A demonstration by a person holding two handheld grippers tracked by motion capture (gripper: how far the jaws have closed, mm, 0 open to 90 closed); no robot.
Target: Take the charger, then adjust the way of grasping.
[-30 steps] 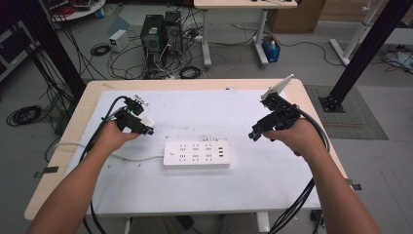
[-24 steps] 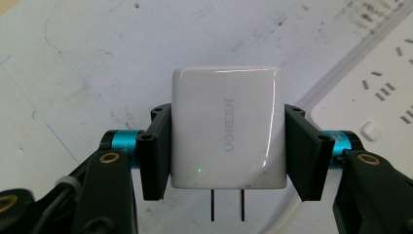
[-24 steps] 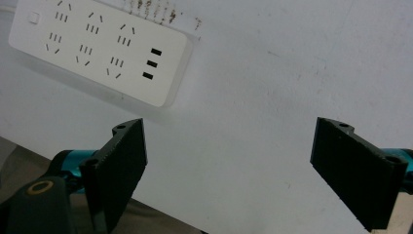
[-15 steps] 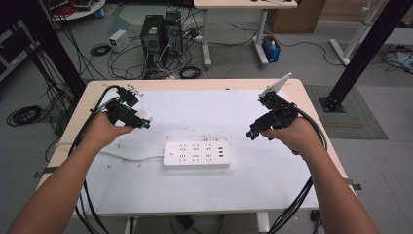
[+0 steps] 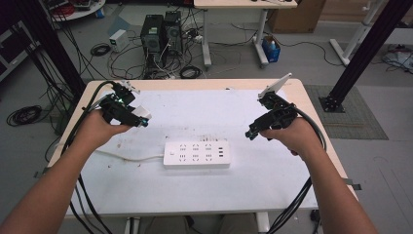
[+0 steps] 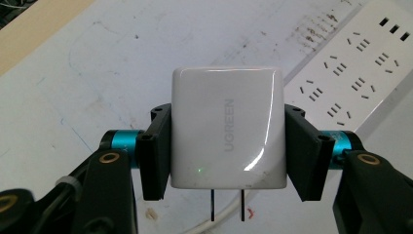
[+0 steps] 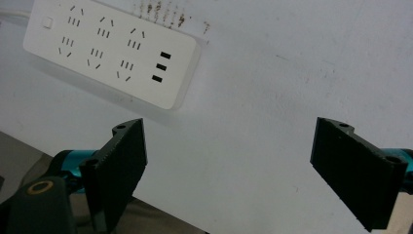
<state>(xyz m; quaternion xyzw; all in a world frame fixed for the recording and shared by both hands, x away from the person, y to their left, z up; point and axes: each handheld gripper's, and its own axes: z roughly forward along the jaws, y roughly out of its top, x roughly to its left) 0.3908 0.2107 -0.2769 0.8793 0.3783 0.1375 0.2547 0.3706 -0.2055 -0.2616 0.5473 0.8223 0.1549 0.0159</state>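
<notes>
White table (image 5: 146,195) | left gripper (image 6: 226,146) clamps UGREEN charger (image 6: 226,131) | right gripper (image 7: 229,170) open | power strip (image 5: 197,154)

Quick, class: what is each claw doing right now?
Left claw: closed on the white charger.
Right claw: open, holding nothing.

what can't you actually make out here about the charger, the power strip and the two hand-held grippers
- Charger, left gripper view: its side faces are covered by the left hand-held gripper; the prong tips are cut off by the bottom edge.
- Charger, high view: too small to read any marking.
- Power strip, right gripper view: its left end runs off the frame edge.
- Power strip's cable, high view: its far end passes under the left forearm.
- Right hand-held gripper: the open jaws are cut by the bottom edge.
</notes>
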